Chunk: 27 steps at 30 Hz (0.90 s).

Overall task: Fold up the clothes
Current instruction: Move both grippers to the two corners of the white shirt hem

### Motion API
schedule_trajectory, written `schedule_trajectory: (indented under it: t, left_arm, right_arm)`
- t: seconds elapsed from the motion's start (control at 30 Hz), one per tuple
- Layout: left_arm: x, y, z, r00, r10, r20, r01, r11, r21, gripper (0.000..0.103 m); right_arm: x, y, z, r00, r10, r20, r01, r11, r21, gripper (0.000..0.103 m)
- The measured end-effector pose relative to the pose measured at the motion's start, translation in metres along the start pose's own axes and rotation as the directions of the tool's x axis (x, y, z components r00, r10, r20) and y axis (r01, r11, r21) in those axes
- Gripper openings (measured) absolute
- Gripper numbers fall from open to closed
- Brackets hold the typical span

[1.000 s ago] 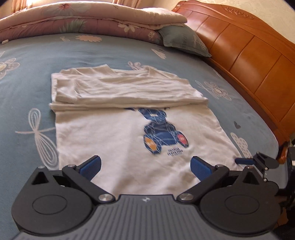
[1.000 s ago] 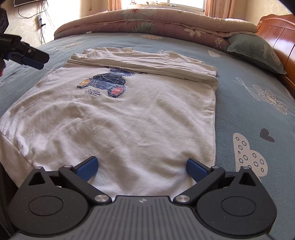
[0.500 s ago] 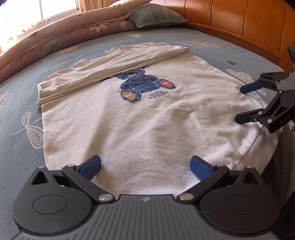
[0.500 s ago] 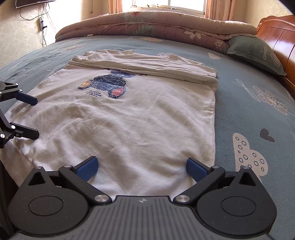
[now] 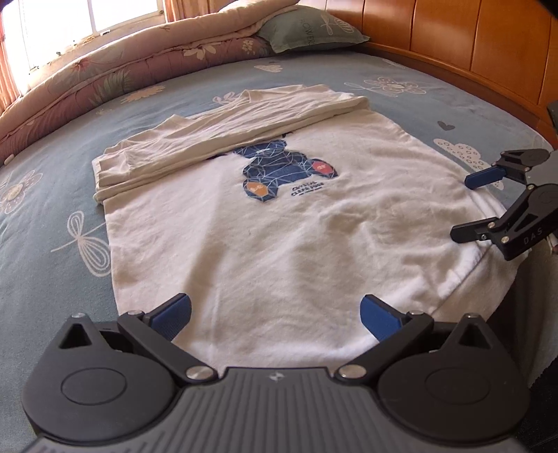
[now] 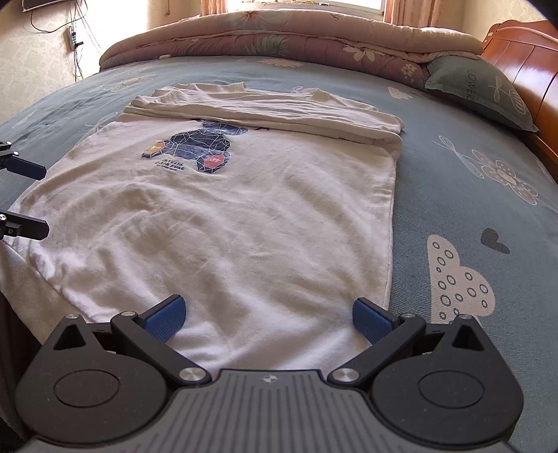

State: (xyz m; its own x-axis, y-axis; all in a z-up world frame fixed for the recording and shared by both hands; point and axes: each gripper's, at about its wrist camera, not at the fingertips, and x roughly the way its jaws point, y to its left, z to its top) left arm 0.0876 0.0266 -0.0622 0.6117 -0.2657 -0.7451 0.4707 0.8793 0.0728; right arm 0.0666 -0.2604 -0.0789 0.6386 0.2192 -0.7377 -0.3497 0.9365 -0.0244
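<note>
Both tongs are spread wide and grasp nothing. The left gripper point(image 5: 275, 315) hangs low over the near hem of the shirt point(image 5: 279, 223), its blue pads point(image 5: 172, 315) apart with white cloth showing between them. The right gripper point(image 6: 268, 315) sits the same way over the hem at its own corner, its right pad just inside the shirt's side edge. The shirt lies flat on the sheet point(image 6: 453, 167) ahead of both tongs, print point(image 6: 195, 151) up, its far part folded over in a band point(image 6: 272, 111) that covers the top of the print. In the left view the right gripper point(image 5: 469, 205) shows at the right, one finger above the shirt's edge and one at it; whether it touches cannot be told. Beyond the shirt lie a quilt point(image 6: 279, 31) and a pillow point(image 6: 481, 90), with a headboard point(image 5: 470, 45) beside them.
</note>
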Motion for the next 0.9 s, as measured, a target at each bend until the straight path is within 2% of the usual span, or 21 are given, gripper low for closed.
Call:
schedule_trajectory:
  t: [0.13, 0.23, 0.3, 0.5, 0.57, 0.7, 0.83, 0.9]
  left_arm:
    - [0.013, -0.016, 0.002, 0.999, -0.028, -0.022, 0.029, 0.999, 0.026, 0.102]
    - [0.022, -0.020, -0.008, 0.998, -0.047, -0.040, 0.047, 0.999, -0.002, 0.103]
    - [0.021, -0.014, -0.012, 0.997, -0.064, -0.032, 0.061, 0.996, -0.069, 0.102]
    - [0.009, -0.006, -0.018, 0.998, -0.037, -0.048, 0.032, 0.995, -0.099, 0.102]
    - [0.003, -0.006, -0.016, 0.999, -0.019, -0.036, 0.015, 0.996, -0.088, 0.102]
    - [-0.003, -0.018, -0.005, 1.000, -0.020, 0.008, 0.020, 0.999, -0.029, 0.102]
    - [0.009, -0.038, -0.004, 0.999, -0.037, -0.008, 0.037, 0.999, 0.029, 0.102]
    - [0.016, -0.038, -0.011, 0.999, -0.050, -0.016, 0.050, 0.999, 0.010, 0.103]
  right_arm:
    - [0.000, 0.000, 0.000, 1.000, 0.000, -0.002, 0.000, 1.000, -0.002, 0.103]
    - [-0.001, 0.000, -0.001, 1.000, -0.001, 0.001, 0.001, 1.000, -0.003, 0.103]
    - [-0.002, 0.000, -0.003, 1.000, 0.001, 0.003, -0.001, 1.000, -0.002, 0.103]
    - [-0.009, -0.005, -0.008, 1.000, 0.026, -0.001, -0.026, 1.000, -0.003, 0.103]
    - [-0.014, -0.006, -0.007, 0.999, 0.031, -0.007, -0.031, 0.999, -0.007, 0.103]
    - [-0.032, 0.002, -0.001, 0.997, 0.046, 0.062, -0.042, 0.997, -0.063, 0.103]
    - [-0.033, 0.024, 0.001, 0.993, 0.089, 0.076, -0.076, 0.985, -0.152, 0.103]
    - [-0.029, 0.032, -0.005, 0.995, 0.091, 0.050, -0.080, 0.980, -0.183, 0.103]
